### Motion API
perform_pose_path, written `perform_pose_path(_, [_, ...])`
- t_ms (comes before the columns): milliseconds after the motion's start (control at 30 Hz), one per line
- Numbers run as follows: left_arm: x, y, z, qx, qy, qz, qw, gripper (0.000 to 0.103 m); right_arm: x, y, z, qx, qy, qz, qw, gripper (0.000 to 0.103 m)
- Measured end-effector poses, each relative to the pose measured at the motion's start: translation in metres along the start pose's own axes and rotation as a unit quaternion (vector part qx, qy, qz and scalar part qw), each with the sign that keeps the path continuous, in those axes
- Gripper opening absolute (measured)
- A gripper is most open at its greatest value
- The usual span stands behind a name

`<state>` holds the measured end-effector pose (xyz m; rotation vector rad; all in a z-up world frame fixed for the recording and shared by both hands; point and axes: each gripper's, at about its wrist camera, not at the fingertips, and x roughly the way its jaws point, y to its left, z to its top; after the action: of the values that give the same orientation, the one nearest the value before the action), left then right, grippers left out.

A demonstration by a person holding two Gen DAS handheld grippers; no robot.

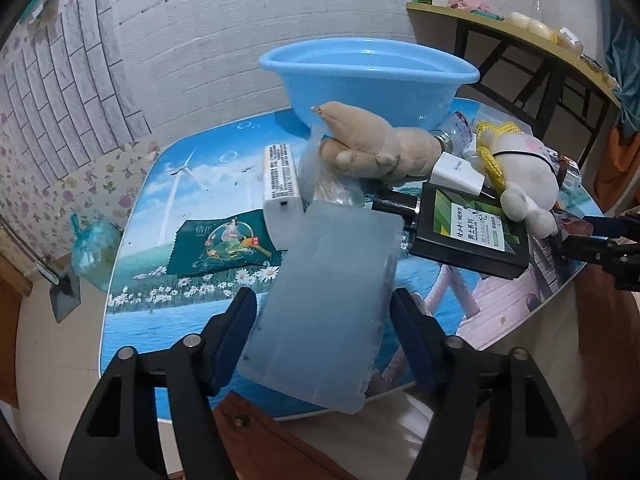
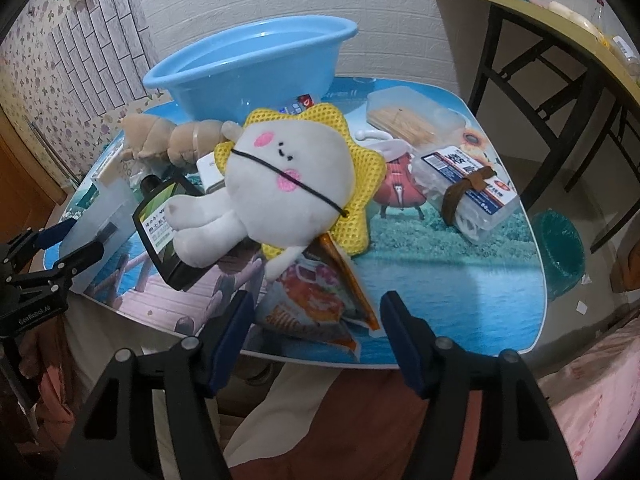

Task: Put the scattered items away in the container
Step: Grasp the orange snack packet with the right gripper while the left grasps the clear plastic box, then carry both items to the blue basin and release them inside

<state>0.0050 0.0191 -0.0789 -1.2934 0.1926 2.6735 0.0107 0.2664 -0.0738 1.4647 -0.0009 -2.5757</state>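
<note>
A blue plastic basin [image 1: 368, 76] stands at the far side of the table; it also shows in the right wrist view [image 2: 256, 64]. My left gripper [image 1: 324, 312] is open, its fingers on either side of a translucent plastic box [image 1: 320, 312] at the table's near edge. My right gripper [image 2: 316, 316] is open at the near edge, around an orange snack packet [image 2: 316, 300]. A white plush with a yellow mesh collar [image 2: 288, 172] lies on that packet and on a black bottle [image 2: 160, 216]. A tan plush [image 1: 372, 148] lies in front of the basin.
A white charger box [image 1: 280, 184], a green packet [image 1: 224, 244], a clear toothpick box [image 2: 404, 116] and a banded clear box [image 2: 468, 188] lie on the picture-printed table [image 2: 440, 280]. A desk [image 2: 540, 28] stands at the right, a bin [image 2: 560, 248] below it.
</note>
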Motion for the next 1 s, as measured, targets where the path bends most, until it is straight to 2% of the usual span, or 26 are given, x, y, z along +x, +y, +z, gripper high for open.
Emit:
perform_pose_path(267, [-0.009, -0.006, -0.005, -0.006, 0.009, -0.022, 0.9997, 0.064, -0.002, -0.001, -0.005, -0.001, -0.002, 0.019, 1.0, 0.066])
perform_pose_path(633, [0.007, -0.016, -0.005, 0.011, 0.021, 0.0, 0.9997, 0.064, 0.007, 0.008, -0.005, -0.036, -0.014, -0.014, 0.999, 0.065])
perform_pose_path(700, [0.006, -0.017, -0.005, 0.015, 0.021, -0.004, 0.9997, 0.063, 0.007, 0.007, -0.006, -0.037, -0.017, -0.014, 0.999, 0.056])
perform_pose_path(833, [0.0, -0.015, -0.006, 0.006, 0.015, -0.017, 0.9997, 0.062, 0.004, 0.0, -0.004, -0.028, -0.02, 0.008, 0.999, 0.053])
perform_pose_path(867, [-0.002, -0.014, -0.005, 0.003, 0.011, -0.018, 0.9998, 0.062, 0.003, -0.003, -0.004, -0.023, -0.02, 0.009, 0.999, 0.039])
perform_pose_path(1000, [-0.015, -0.01, 0.001, -0.008, -0.003, -0.026, 0.9996, 0.062, 0.001, -0.011, -0.003, -0.008, -0.023, 0.034, 0.999, 0.036])
